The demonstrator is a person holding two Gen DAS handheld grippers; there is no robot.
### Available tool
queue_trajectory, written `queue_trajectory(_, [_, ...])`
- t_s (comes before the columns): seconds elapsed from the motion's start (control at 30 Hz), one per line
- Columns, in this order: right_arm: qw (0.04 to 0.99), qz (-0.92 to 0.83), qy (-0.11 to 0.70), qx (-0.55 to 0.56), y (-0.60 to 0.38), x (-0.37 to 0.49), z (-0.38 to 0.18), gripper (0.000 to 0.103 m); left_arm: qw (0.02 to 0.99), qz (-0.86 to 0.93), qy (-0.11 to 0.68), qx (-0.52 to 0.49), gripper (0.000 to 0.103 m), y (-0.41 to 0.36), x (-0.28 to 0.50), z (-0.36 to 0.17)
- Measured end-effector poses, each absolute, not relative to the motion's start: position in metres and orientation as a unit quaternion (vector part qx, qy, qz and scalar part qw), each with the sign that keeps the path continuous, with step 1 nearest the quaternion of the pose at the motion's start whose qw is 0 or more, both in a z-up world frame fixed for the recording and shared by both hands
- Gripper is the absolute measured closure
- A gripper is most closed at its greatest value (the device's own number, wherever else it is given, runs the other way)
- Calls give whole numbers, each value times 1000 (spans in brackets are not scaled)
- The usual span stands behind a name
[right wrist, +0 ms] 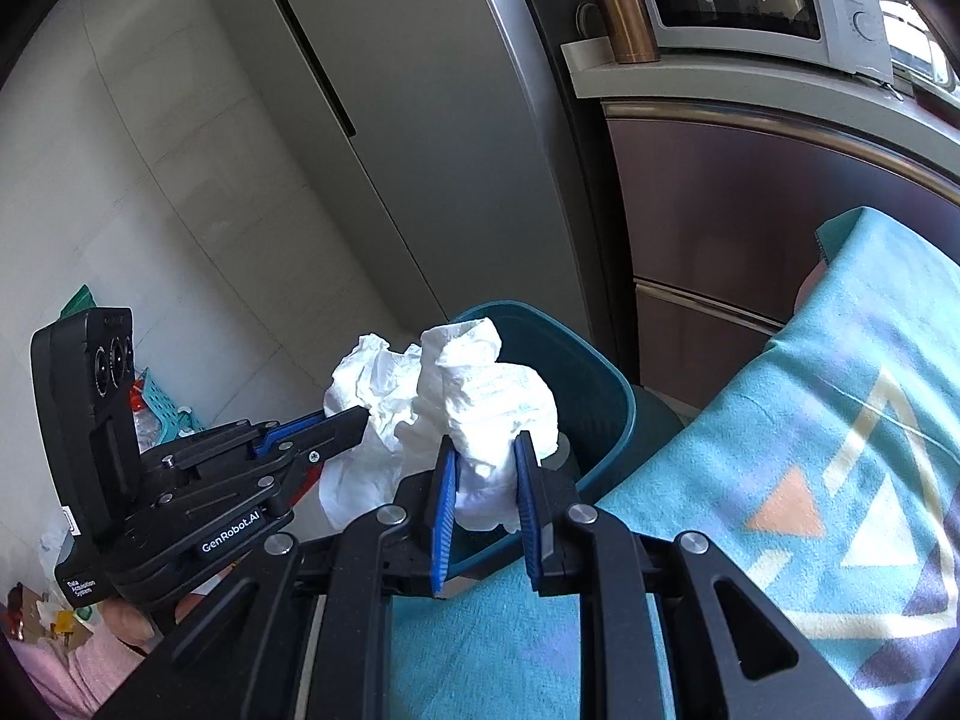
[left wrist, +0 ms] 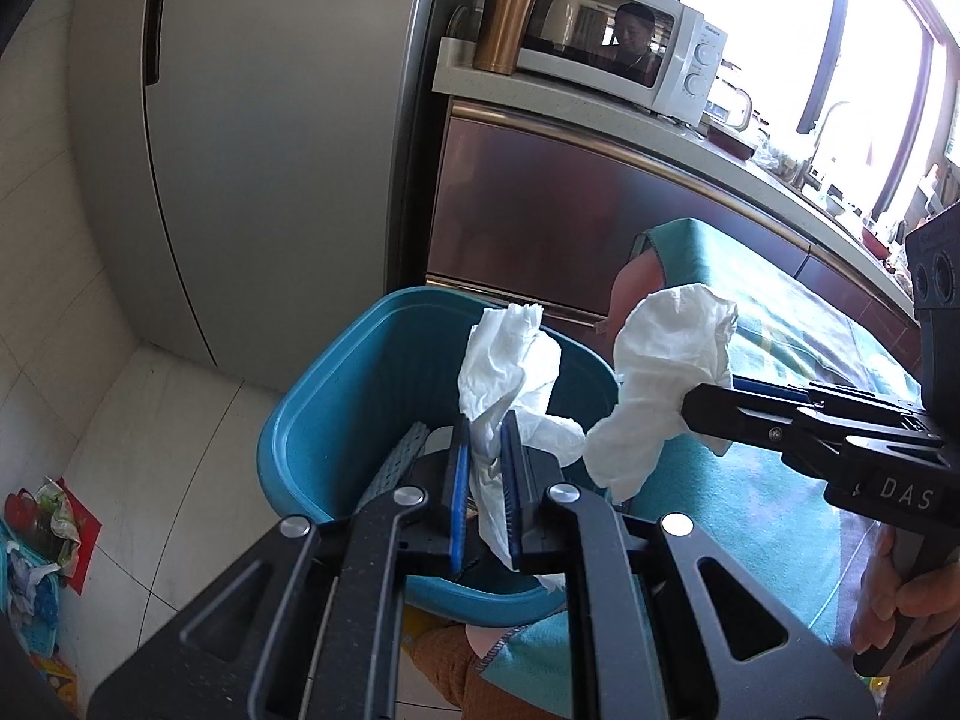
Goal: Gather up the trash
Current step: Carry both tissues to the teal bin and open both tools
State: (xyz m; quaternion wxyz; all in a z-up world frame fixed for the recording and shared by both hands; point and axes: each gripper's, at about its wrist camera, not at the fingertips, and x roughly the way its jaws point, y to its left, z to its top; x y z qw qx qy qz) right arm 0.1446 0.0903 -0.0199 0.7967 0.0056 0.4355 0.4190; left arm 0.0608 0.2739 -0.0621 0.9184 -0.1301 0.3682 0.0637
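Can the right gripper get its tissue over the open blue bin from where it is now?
Probably yes. The right gripper, shut on its tissue, is at the blue bin's rim; only the left gripper's tissue hangs close beside.

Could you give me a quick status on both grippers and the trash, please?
Left gripper shut on crumpled white tissue, above round teal plastic bin. Right gripper shut on second crumpled white tissue, beside the bin's rim. Nothing blocking the bin's opening.

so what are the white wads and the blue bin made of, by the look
White wads: thin tissue paper, matte, crumpled into soft creases. Blue bin: probably moulded plastic, smooth with a slight sheen and a rounded rolled rim.
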Motion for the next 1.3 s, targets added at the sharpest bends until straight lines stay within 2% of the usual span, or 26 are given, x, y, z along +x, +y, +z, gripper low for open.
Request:
queue_trajectory(0.4, [786, 413, 461, -10, 105, 155, -35, 85, 911, 69, 384, -137, 92, 275, 75, -79])
queue_trajectory(0.83, [782, 393, 483, -15, 117, 168, -49, 75, 898, 63, 412, -144, 87, 272, 94, -105])
queue_trajectory(1.3, [784, 400, 475, 8, 94, 163, -46, 74, 904, 54, 398, -147, 83, 269, 86, -105])
